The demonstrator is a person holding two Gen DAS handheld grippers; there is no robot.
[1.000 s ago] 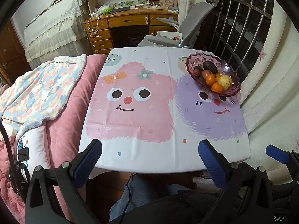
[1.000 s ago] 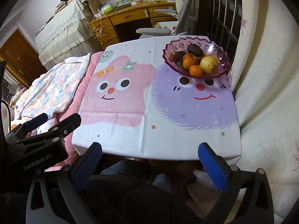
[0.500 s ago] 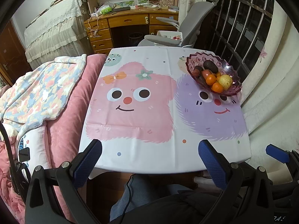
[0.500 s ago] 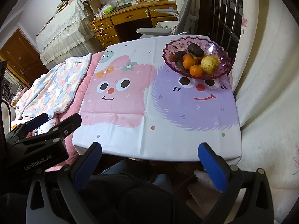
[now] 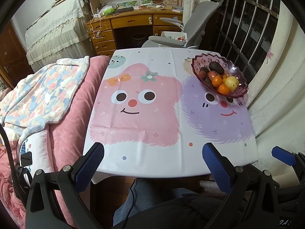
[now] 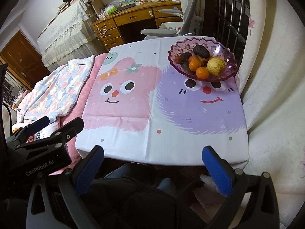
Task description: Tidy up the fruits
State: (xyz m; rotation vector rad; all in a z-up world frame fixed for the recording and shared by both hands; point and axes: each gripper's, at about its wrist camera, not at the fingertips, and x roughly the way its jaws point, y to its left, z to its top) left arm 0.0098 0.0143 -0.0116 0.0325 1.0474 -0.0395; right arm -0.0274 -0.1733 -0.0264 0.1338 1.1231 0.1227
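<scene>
A purple glass bowl (image 5: pixel 239 87) (image 6: pixel 226 55) stands at the table's far right corner. In it lie an avocado (image 5: pixel 216 67) (image 6: pixel 201 51), two oranges (image 5: pixel 217 81) (image 6: pixel 194 64), a yellow pear-like fruit (image 5: pixel 231 83) (image 6: pixel 215 66) and some darker fruit partly hidden. My left gripper (image 5: pixel 153 164) is open, held low before the table's near edge, far from the bowl. My right gripper (image 6: pixel 152 164) is open too, also short of the near edge with nothing between its fingers. The left gripper's body (image 6: pixel 42 143) shows at the right wrist view's left.
The table carries a cloth (image 5: pixel 144 114) printed with a pink and a purple cartoon face. A bed with pink bedding (image 5: pixel 63 114) and a patterned blanket (image 5: pixel 42 95) adjoins its left side. A grey office chair (image 5: pixel 190 28) and wooden desk (image 5: pixel 133 22) stand behind; a curtain (image 5: pixel 276 95) hangs right. A person's legs (image 5: pixel 152 206) are below.
</scene>
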